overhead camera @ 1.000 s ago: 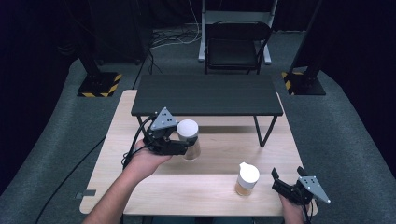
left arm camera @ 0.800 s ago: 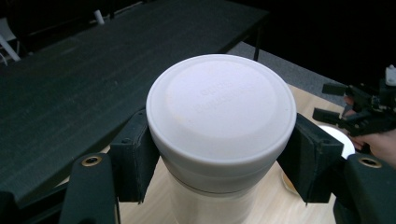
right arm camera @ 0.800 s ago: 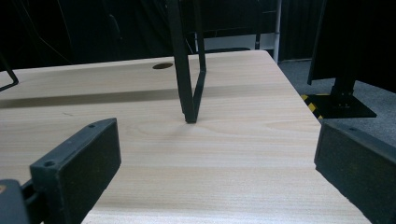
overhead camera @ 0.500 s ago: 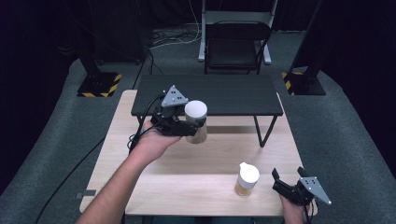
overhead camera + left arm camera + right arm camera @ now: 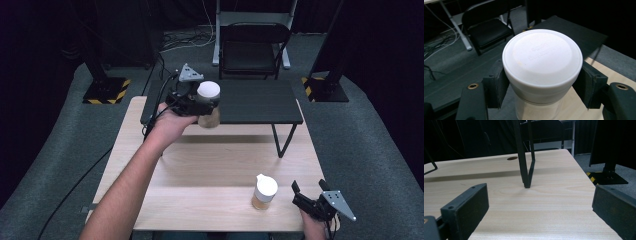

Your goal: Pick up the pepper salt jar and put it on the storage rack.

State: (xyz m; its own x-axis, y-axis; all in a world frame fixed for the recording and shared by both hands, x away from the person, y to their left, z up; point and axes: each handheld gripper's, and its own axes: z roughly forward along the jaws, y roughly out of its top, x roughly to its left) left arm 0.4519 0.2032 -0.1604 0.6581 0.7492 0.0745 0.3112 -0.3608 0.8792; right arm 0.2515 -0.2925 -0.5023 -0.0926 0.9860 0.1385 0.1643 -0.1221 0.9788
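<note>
Between the two black fingers (image 5: pixel 496 86) of the left gripper (image 5: pixel 541 90) sits a jar with a white lid (image 5: pixel 542 56), pinched from both sides just under the lid's rim; the pads press flat on its wall, and the jar stands upright in the grip. In the high view that left gripper (image 5: pixel 200 102) holds the jar (image 5: pixel 208 105) in the air, clear of the wooden bench (image 5: pixel 210 175), at the front edge of the low black shelf (image 5: pixel 250 102) that stands on thin legs across the far part of the bench. The jar's lower half looks tan, its lid round and plain. The person's left forearm (image 5: pixel 130 185) runs from the bottom edge up to that hand.

At the near right corner of the bench, the right gripper (image 5: pixel 309 191) rests low with its fingers (image 5: pixel 466 207) spread wide and nothing between them; in the right gripper view bare wood and one black shelf leg (image 5: pixel 526 160) show through the gap. A second jar with a white lid (image 5: pixel 264 192) stands upright on the bench just beside those fingers, apart from them
</note>
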